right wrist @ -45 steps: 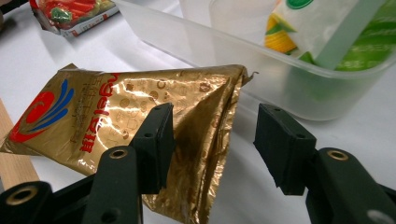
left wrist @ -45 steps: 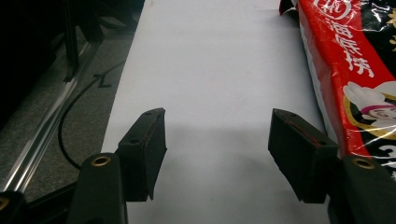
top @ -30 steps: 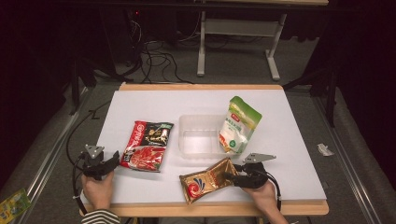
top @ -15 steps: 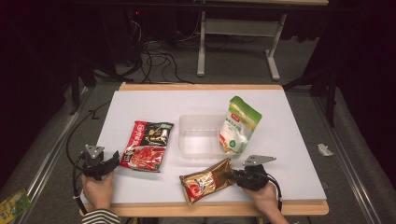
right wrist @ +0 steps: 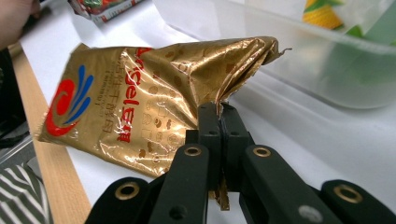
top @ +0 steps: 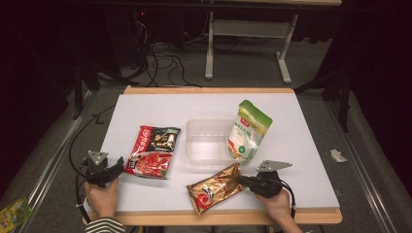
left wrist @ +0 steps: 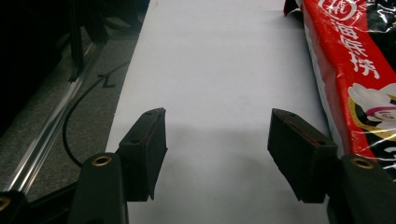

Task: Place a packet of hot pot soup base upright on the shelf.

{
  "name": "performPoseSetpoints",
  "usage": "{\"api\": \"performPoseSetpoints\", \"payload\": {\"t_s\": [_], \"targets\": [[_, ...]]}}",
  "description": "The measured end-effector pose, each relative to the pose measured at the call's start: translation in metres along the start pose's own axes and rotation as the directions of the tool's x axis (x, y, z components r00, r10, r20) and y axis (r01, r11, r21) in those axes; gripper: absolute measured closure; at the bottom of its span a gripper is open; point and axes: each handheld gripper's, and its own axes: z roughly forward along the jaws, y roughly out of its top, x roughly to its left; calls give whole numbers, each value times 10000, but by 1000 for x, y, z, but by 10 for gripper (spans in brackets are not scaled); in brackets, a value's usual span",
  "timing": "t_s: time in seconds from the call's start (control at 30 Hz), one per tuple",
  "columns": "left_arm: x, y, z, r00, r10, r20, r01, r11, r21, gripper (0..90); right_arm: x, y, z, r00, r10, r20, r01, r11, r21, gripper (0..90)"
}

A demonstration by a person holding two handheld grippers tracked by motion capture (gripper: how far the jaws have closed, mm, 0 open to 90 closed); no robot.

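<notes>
A gold foil packet with a red and blue logo lies near the table's front edge. My right gripper has just been closing and is now shut on the packet's crimped end. A red and black packet lies flat at the left. Just left of it my left gripper rests open on the white surface with nothing between its fingers. A clear plastic tub sits mid-table, and a green and white pouch leans on its right side.
The white table top has a wooden front edge. Cables trail on the floor at the left and behind the table. A small green packet lies on the floor at the lower left.
The right gripper's jaws have closed on the end of the gold packet. Neither hand has shifted.
</notes>
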Motion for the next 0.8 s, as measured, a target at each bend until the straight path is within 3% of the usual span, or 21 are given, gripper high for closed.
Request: {"api": "performPoseSetpoints", "payload": {"t_s": [0.2,0.43,0.8], "targets": [[0,1,1,10000,45,15,-45,9999,119,378,-5,2,-11,9991,360,-211,-372,9975,-596,900],[-1,1,1,9999,110,-45,-110,9998,139,379,0,16,-33,9999,-68,-98,56,9936,-1132,900],[-1,1,1,10000,80,-4,-80,9999,114,380,-4,28,-56,9990,117,-422,-187,9853,-1698,900]]}}
